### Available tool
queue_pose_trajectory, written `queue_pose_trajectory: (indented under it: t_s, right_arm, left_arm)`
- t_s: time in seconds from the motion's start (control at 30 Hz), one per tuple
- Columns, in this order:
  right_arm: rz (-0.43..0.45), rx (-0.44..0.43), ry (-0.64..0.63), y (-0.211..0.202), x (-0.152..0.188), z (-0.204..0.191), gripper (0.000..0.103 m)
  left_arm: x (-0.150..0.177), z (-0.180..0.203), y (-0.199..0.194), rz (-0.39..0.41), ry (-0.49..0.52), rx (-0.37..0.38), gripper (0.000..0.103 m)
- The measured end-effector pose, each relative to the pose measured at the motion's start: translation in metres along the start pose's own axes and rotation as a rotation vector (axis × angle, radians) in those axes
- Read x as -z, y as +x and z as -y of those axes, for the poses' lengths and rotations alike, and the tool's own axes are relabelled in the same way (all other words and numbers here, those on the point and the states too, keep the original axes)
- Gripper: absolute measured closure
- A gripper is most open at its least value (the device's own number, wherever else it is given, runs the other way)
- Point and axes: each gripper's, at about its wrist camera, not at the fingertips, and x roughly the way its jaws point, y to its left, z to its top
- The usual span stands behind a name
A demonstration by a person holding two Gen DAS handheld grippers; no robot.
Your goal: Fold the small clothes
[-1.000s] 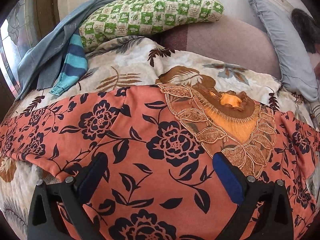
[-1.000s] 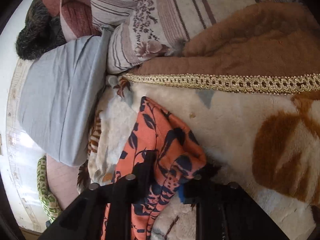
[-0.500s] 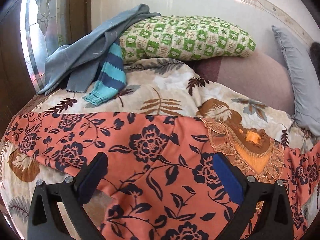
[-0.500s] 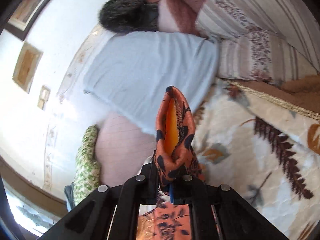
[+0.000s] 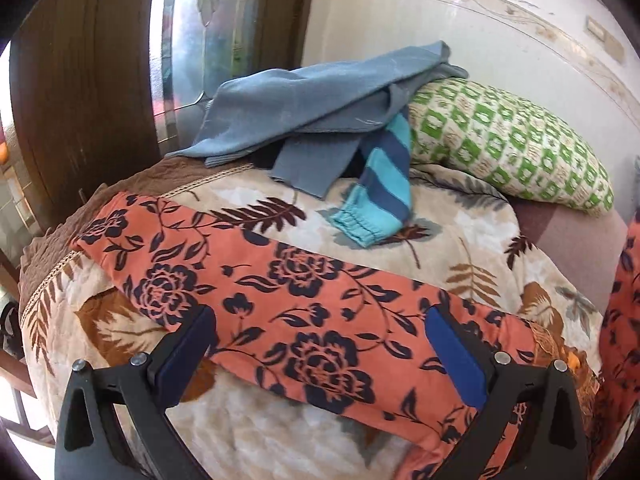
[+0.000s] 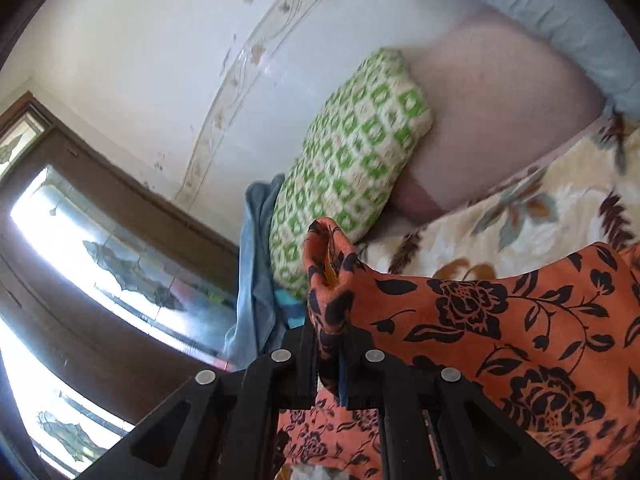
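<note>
The left hand-held gripper [image 5: 320, 344] hangs with its jaws wide apart over an orange floral garment [image 5: 304, 292] spread across the bed [image 5: 460, 240]; nothing is pinched between its pads; toward the bed's far edge lie a grey-blue garment [image 5: 304, 120], a blue-striped sleeve [image 5: 380, 188] and a green-patterned pillow [image 5: 508, 140].

A floral garment [image 5: 304, 304] lies across the near part of the bed [image 5: 472, 240]. Behind the garment, a heap of clothes [image 5: 320, 120] rests on the bed, with a pillow [image 5: 512, 148] right of that heap, against the wall [image 5: 460, 32].
</note>
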Motion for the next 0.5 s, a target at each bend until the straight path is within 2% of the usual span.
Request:
queue_pose_trajectory:
  t_s: [0.1, 0.13, 0.17, 0.2, 0.23, 0.33, 0.5]
  right_arm:
    - [-0.166, 0.028, 0.048, 0.065, 0.055, 0.002, 0.085]
    - [-0.226, 0.037, 0.062, 0.085, 0.071, 0.01, 0.071]
    - [-0.276, 0.036, 0.08, 0.104, 0.086, 0.014, 0.044]
    - [-0.309, 0.037, 0.105, 0.119, 0.099, 0.02, 0.031]
    - [-0.328, 0.045, 0.13, 0.128, 0.11, 0.026, 0.023]
    - [-0.368, 0.039, 0.133, 0.139, 0.127, 0.03, 0.023]
    - [-0.224, 0.09, -0.002, 0.087, 0.099, 0.029, 0.023]
  left_arm:
    - [-0.006, -0.025, 0.01, -0.028, -0.046, -0.026, 0.0]
    - [-0.007, -0.031, 0.012, -0.033, -0.059, -0.035, 0.0]
    - [-0.009, -0.037, 0.014, -0.036, -0.07, -0.044, 0.0]
    - [-0.009, -0.04, 0.016, -0.038, -0.079, -0.051, 0.0]
    - [-0.01, -0.043, 0.017, -0.039, -0.088, -0.053, 0.0]
    - [-0.011, -0.045, 0.019, -0.047, -0.1, -0.042, 0.0]
    - [-0.009, -0.03, 0.021, -0.06, -0.07, -0.019, 0.0]
